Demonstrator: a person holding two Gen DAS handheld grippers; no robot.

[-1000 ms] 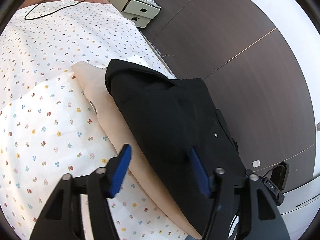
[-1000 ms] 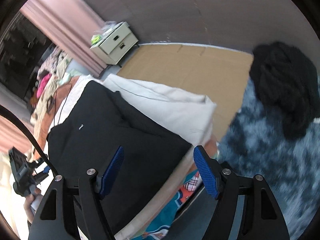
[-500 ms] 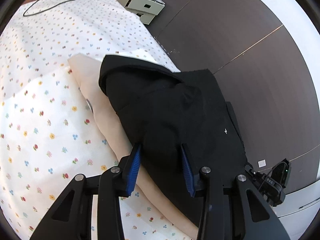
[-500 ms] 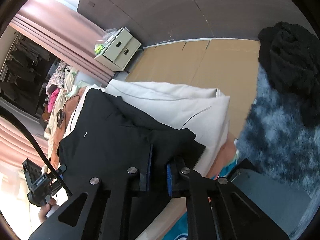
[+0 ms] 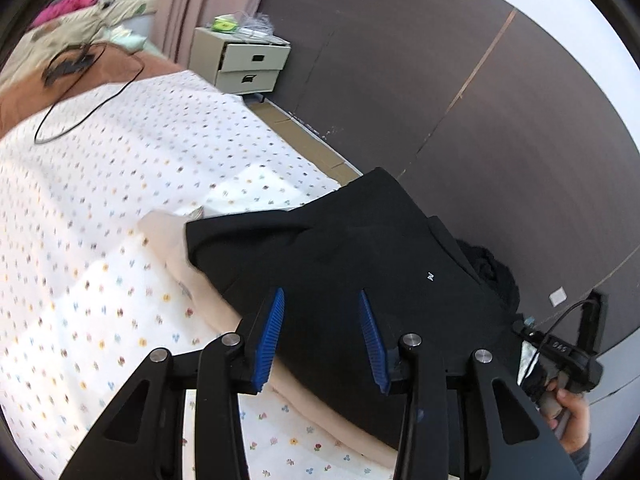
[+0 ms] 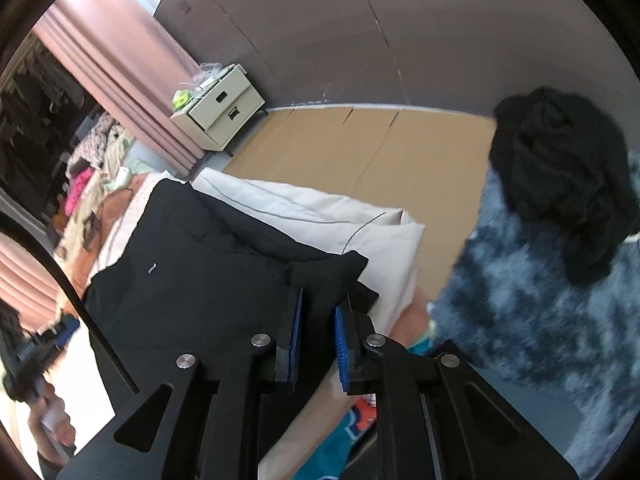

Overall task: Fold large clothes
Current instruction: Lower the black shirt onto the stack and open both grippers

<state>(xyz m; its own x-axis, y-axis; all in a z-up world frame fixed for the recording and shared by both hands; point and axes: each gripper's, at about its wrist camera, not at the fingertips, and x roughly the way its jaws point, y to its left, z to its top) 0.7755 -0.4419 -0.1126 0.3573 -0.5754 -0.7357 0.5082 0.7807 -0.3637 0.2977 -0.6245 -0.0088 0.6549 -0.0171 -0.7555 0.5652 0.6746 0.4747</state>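
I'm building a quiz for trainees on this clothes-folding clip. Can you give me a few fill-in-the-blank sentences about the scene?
1. Both grippers are closed on the ____ garment.
2. The bed sheet is white with a small ____ print.
3. The bedside cabinet shows ____ drawers.
4. A dark knitted item lies on the fluffy ____ rug.

Missing words: black; flower; two; blue

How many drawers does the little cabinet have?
2. The cabinet by the pink curtain has a top drawer and a bottom drawer right under it. Its back and far side are hidden.
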